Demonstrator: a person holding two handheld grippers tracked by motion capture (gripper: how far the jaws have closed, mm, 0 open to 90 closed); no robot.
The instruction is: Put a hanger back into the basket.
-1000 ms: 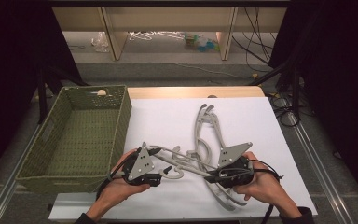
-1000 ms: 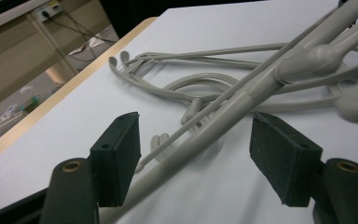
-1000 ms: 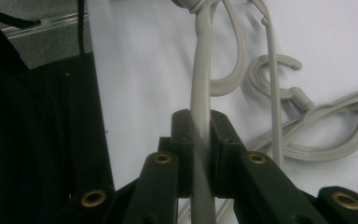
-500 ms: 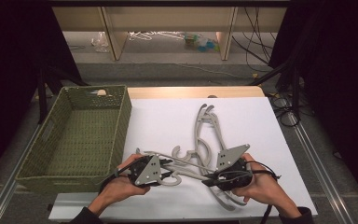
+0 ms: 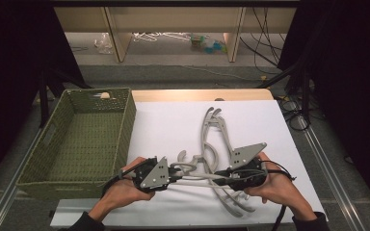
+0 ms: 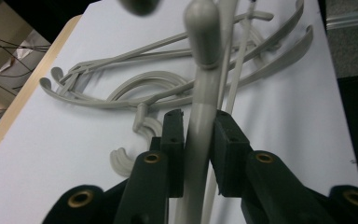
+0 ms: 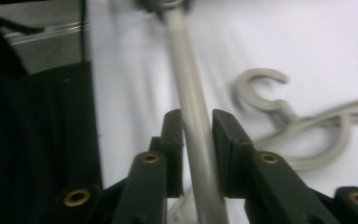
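Observation:
Several grey plastic hangers (image 5: pixel 215 137) lie tangled on the white table sheet (image 5: pixel 173 125). One grey hanger (image 5: pixel 200 178) spans between my two grippers near the front edge. My left gripper (image 5: pixel 176 172) has just been closing, and its pads (image 6: pixel 175 140) now press on that hanger's arm (image 6: pixel 200 93). My right gripper (image 5: pixel 224 176) grips the other end. Its jaws have just been opening a little, and the hanger bar (image 7: pixel 184 70) still fills the gap between the pads (image 7: pixel 223 140).
A green woven basket (image 5: pixel 125 125) stands at the left of the sheet, close to my left hand. Another hanger's hook (image 7: pixel 261 88) lies just right of the held bar. Cables trail off the table's right side (image 5: pixel 289 103).
My left gripper's jaws have closed onto the hanger arm. Both hands have stayed almost in place near the front edge.

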